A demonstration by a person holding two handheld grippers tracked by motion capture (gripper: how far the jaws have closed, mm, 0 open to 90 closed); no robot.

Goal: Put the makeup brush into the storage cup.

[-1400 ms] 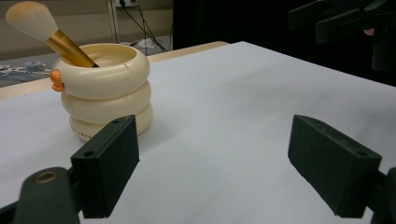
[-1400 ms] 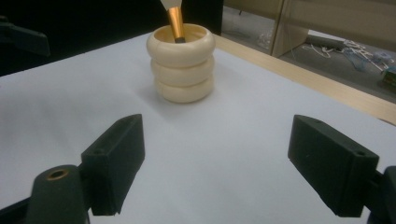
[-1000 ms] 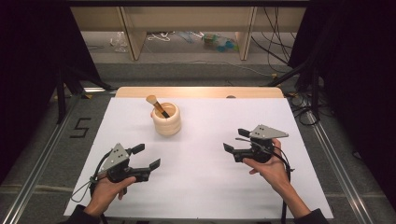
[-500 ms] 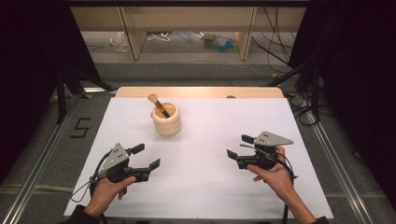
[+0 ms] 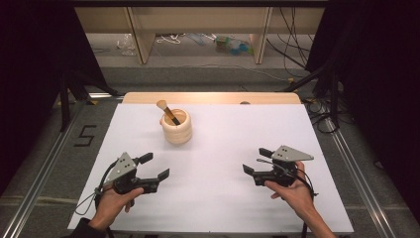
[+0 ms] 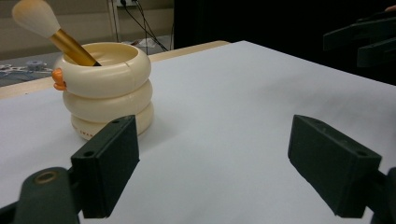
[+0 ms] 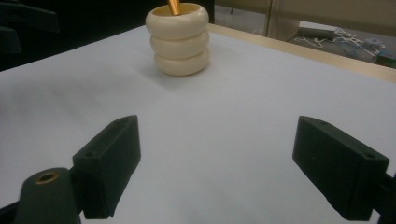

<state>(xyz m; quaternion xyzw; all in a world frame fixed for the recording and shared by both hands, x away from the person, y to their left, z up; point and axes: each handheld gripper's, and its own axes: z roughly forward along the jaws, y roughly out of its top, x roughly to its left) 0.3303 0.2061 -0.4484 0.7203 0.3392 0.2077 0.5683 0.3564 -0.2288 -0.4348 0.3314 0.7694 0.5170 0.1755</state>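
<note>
A cream ringed cup (image 5: 176, 128) stands on the white table sheet (image 5: 223, 134), left of centre and toward the far side. A brush (image 5: 167, 113) with a gold handle and pale bristles leans in it. My left gripper (image 5: 154, 166) rests near the front left, open, with nothing between its jaws. My right gripper (image 5: 256, 161) is at the front right, also open and holding nothing. The left gripper view has the cup (image 6: 108, 91) and brush (image 6: 51, 28) ahead of the left gripper (image 6: 215, 158). In the right gripper view the cup (image 7: 180, 39) stands well beyond the right gripper (image 7: 217, 163).
A wooden table edge (image 5: 213, 97) runs along the far side. Beyond it are shelving legs and loose cables (image 5: 297, 44) on the floor. A "5" mark (image 5: 85, 135) lies on the floor to the left. Dark curtains flank both sides.
My right gripper has drifted a little to the right and back toward the person. The left gripper, cup and brush have not moved.
</note>
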